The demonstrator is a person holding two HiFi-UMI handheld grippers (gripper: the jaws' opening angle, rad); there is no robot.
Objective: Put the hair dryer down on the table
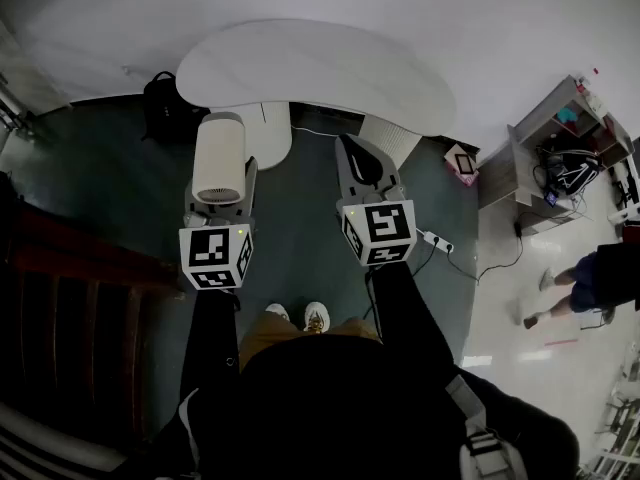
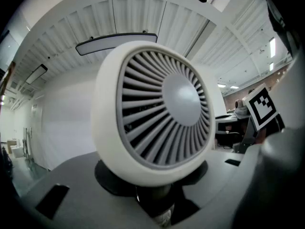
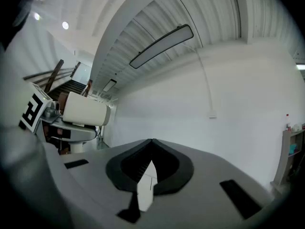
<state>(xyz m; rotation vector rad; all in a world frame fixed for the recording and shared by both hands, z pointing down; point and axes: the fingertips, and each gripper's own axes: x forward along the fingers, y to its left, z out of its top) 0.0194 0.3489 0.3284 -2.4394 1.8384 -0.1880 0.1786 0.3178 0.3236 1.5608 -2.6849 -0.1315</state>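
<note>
Two tongs are held out level, side by side, over a dark floor [image 1: 300,218], a little apart. The left tongs [image 1: 219,208] are clamped on the dryer [image 1: 218,156]. In the left gripper view its dark handle [image 2: 153,197] drops between the jaws of those tongs [image 2: 155,205], which press on it from both sides. The cream barrel sits above them, and its grey finned grille [image 2: 164,113] faces back toward the person.

From the head view the dryer's barrel points away toward the white, kidney-shaped surface [image 1: 320,68]. It is in the air on the near side of the surface, its far end just short of the near edge and not resting on it.

The right tongs [image 1: 352,153] carry nothing. In the right gripper view their jaws [image 3: 151,144] meet at the tips with only wall behind them. That view also shows the dryer [image 3: 86,111] off to the left.

On the floor, the person's shoes [image 1: 317,316] show between the arms. A black bag [image 1: 165,103] lies at the surface's left end and a white power strip [image 1: 435,240] lies right of the right tongs. Farther right stands a cluttered shelf [image 1: 555,148], with a second person [image 1: 590,280] near it.
</note>
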